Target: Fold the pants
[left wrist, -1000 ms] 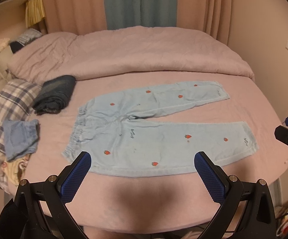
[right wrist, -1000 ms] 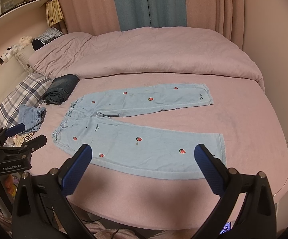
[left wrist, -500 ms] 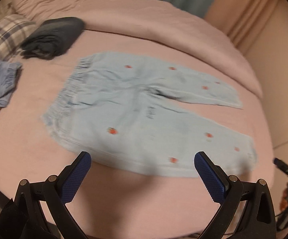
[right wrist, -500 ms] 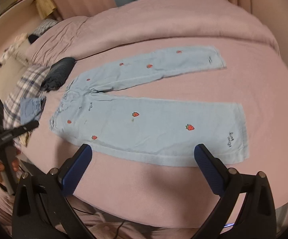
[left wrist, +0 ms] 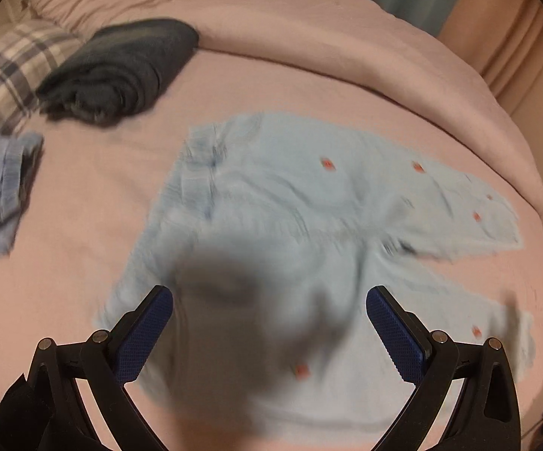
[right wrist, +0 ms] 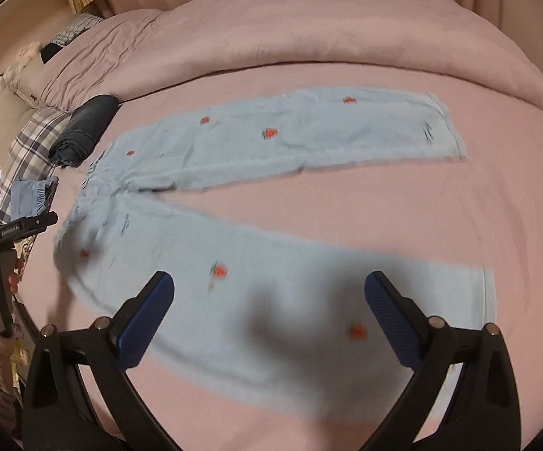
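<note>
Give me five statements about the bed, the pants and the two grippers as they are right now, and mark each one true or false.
1. The light blue pants lie spread flat with the two legs apart. True.
2. The left gripper is shut on the waistband. False: its jaws stand wide open with cloth below them, nothing pinched.
3. A dark folded garment lies on the pink bedsheet beyond the waistband end of the pants. True.
4. The right gripper holds a leg hem lifted off the bed. False: it is open, and the near leg lies flat.
5. The pants are plain, with no pattern. False: small red strawberry motifs dot them.
</note>
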A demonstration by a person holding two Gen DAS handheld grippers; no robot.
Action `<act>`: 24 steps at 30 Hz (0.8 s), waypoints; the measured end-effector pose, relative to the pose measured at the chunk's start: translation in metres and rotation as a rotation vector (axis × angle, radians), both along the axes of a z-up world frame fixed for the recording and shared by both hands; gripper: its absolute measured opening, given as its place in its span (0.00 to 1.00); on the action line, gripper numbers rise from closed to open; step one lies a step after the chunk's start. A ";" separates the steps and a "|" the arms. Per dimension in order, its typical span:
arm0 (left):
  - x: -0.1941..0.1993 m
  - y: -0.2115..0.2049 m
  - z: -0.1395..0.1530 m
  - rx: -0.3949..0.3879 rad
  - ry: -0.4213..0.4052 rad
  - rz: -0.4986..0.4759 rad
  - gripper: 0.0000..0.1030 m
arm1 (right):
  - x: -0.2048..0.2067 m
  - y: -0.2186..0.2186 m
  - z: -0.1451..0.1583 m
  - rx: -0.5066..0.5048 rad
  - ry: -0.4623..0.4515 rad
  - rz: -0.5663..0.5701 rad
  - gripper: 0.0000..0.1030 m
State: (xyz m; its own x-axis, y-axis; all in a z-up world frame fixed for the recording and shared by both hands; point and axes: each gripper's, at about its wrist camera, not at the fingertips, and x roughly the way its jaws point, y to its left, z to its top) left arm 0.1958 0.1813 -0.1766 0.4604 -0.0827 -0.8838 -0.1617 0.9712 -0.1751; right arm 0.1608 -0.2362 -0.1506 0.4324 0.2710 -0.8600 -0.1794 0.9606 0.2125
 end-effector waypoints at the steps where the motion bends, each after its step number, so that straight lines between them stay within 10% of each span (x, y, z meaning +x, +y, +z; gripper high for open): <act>1: 0.008 0.000 0.000 0.003 -0.012 -0.018 1.00 | 0.013 -0.004 0.000 0.000 -0.007 -0.005 0.98; 8: 0.089 -0.015 -0.017 0.224 0.012 -0.296 1.00 | 0.115 0.025 -0.004 -0.139 -0.077 0.210 0.85; 21: 0.176 0.019 -0.042 0.144 0.034 -0.420 0.97 | 0.263 0.079 -0.059 -0.251 -0.020 0.399 0.59; 24: 0.191 0.026 -0.061 0.159 0.117 -0.427 0.70 | 0.279 0.082 -0.080 -0.285 0.062 0.439 0.54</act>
